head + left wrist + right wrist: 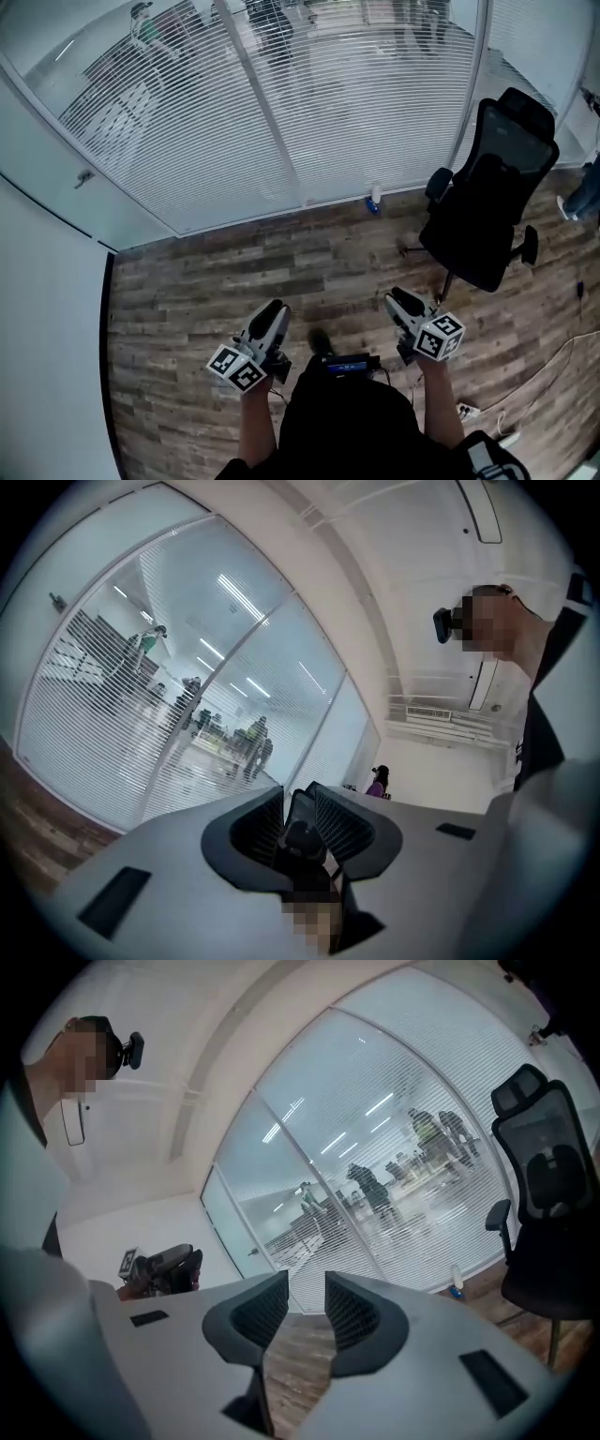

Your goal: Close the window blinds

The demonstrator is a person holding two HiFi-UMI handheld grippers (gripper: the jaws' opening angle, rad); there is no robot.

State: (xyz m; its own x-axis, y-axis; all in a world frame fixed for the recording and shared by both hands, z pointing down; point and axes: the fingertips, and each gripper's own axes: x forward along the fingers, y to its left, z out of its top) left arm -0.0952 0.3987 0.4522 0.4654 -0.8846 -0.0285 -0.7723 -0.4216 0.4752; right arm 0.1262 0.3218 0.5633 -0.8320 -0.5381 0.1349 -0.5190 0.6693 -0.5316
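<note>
While both are held well apart from the blinds [375, 112] | left gripper [274, 315]: jaws apart | right gripper [400, 301]: jaws apart

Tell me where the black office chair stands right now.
In the head view the office chair stands at the right, beside the window blinds, ahead of the right gripper.

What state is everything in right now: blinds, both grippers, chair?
window blinds: lowered, slats tilted open, see-through.
left gripper: fingers slightly apart, unidentifiable dark shape in the gap.
right gripper: fingers apart, empty.
office chair: upright, unoccupied, beside the blinds.
bottle: standing upright by the blinds.
</note>
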